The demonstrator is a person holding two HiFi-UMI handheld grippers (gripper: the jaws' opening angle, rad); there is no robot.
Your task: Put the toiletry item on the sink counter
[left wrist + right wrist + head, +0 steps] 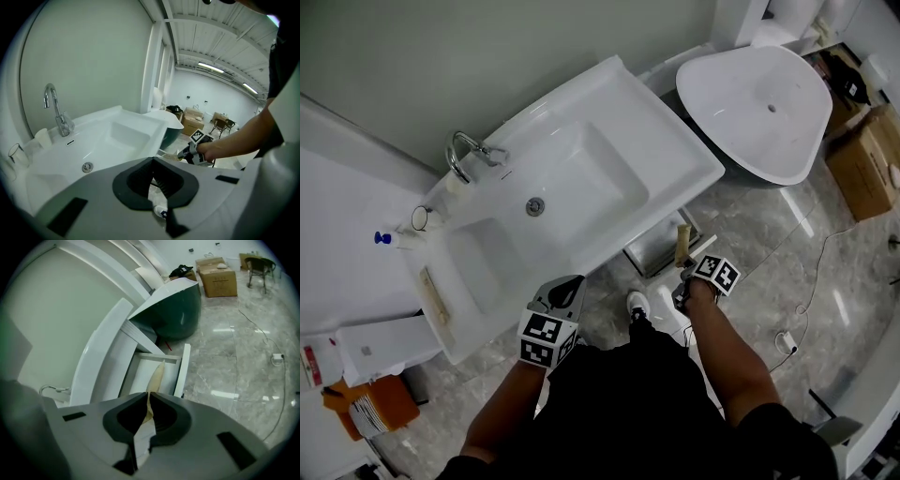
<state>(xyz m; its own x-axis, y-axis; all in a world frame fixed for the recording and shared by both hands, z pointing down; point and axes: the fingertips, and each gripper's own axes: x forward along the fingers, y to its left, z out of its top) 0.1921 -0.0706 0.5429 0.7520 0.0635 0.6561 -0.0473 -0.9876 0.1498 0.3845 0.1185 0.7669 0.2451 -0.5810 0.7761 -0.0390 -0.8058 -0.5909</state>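
Faucet (467, 155) at sink (614, 94) rear; bathtub (755, 112) right of sink; cardboard box (867, 161) right of bathtub

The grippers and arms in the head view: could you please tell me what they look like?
The left claw and right claw are grey shells with black-lined jaw openings. Each carries a white cube with black square markers. No cables show on them. The person wears a black top with short sleeves; the forearms are bare.
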